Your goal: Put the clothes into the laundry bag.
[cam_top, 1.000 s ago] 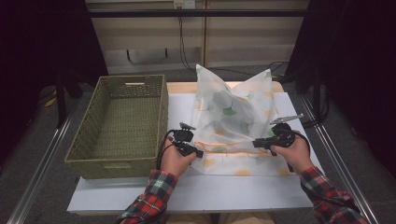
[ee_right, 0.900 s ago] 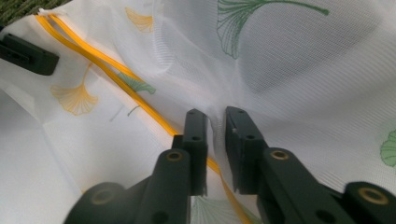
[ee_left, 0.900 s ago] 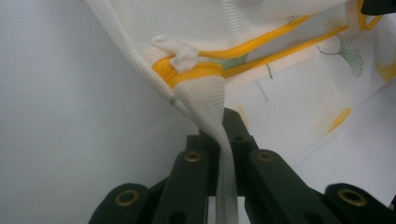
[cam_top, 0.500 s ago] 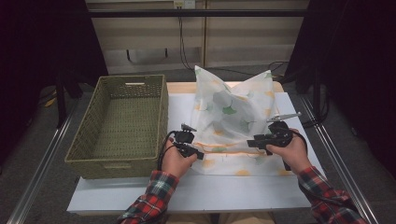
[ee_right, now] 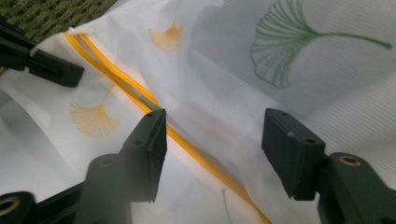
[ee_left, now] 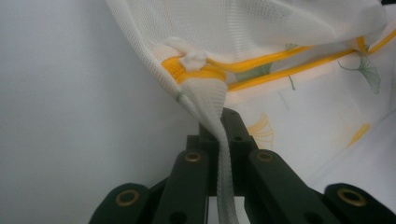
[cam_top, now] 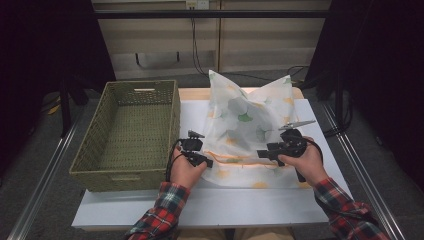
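Observation:
A white mesh bag (cam_top: 250, 125) with green and yellow ginkgo leaf prints and an orange zipper (cam_top: 235, 156) lies on the white table, its far end puffed up. My left gripper (cam_top: 205, 161) is shut on the bag's left edge; in the left gripper view the mesh fabric (ee_left: 205, 98) is pinched between its jaws just below the zipper end (ee_left: 191, 63). My right gripper (cam_top: 262, 153) hovers open over the bag's middle, and in the right gripper view its jaws straddle the orange zipper line (ee_right: 187, 144) without touching the fabric (ee_right: 261, 60).
A green woven basket (cam_top: 165, 130) stands empty on the table's left side, right beside the bag. The white table (cam_top: 225, 205) has bare room toward its front edge. Metal rails run along both sides on the floor.
My right gripper has moved left from the bag's right edge toward the middle of the zipper and now stands open. The left gripper has kept its hold in place.

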Action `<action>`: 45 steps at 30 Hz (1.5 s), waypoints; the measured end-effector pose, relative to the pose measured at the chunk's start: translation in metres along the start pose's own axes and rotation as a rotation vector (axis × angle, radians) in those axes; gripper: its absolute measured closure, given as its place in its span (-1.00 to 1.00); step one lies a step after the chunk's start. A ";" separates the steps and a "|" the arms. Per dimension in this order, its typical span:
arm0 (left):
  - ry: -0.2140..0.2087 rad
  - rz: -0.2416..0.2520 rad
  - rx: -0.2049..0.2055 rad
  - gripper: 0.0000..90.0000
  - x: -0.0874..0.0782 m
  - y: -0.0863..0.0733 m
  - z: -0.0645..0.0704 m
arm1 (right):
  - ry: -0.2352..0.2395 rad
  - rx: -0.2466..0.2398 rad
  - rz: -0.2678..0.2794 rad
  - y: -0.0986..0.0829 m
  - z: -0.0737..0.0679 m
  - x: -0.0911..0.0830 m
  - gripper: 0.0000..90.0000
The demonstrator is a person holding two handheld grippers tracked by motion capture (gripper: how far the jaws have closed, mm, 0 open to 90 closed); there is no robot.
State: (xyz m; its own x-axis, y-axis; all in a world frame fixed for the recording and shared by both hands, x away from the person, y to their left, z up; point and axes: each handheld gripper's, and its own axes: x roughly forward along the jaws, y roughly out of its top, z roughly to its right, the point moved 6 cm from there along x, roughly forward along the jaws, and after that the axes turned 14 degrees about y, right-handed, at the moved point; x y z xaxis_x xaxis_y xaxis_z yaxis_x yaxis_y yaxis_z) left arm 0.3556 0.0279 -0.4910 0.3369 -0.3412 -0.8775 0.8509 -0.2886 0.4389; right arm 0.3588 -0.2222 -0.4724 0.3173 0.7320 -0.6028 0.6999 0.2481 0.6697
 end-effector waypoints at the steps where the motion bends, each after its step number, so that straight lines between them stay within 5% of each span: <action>1: -0.003 0.006 -0.007 0.98 0.000 0.000 0.001 | 0.004 0.000 0.001 0.002 -0.002 0.001 -0.13; 10: -0.025 0.007 0.042 0.98 -0.001 -0.005 0.012 | 0.041 -0.013 0.003 0.015 -0.017 0.022 -0.32; 22: -0.033 0.017 0.041 0.98 -0.001 -0.010 0.014 | 0.070 -0.050 -0.015 0.028 -0.031 0.043 -0.63; 45: -0.064 0.012 0.049 0.98 -0.001 -0.014 0.020 | 0.131 -0.046 -0.063 0.045 -0.058 0.085 -0.57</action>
State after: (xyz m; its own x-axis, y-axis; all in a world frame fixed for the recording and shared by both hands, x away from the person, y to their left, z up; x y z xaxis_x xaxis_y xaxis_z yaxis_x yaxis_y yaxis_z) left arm 0.3353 0.0145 -0.4927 0.3189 -0.4008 -0.8589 0.8261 -0.3267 0.4592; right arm 0.3799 -0.1124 -0.4681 0.1857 0.7897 -0.5847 0.6850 0.3226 0.6532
